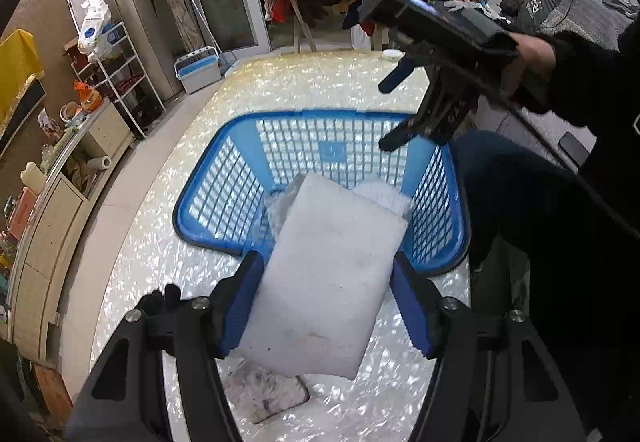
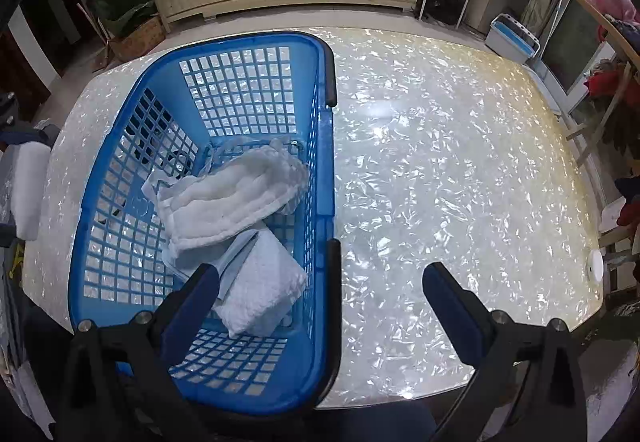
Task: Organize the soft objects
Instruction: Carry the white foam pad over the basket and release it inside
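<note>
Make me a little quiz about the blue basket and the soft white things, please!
1. True or false: the left gripper holds a white foam pad between its fingers.
2. What already lies inside the blue basket? A) two white soft things B) a red ball C) nothing
3. Fill in: the right gripper is wide ____ with nothing between its fingers.

Key:
1. True. The pad is lifted above the table, near the basket.
2. A: a white cloth and a white folded towel.
3. open.
</note>
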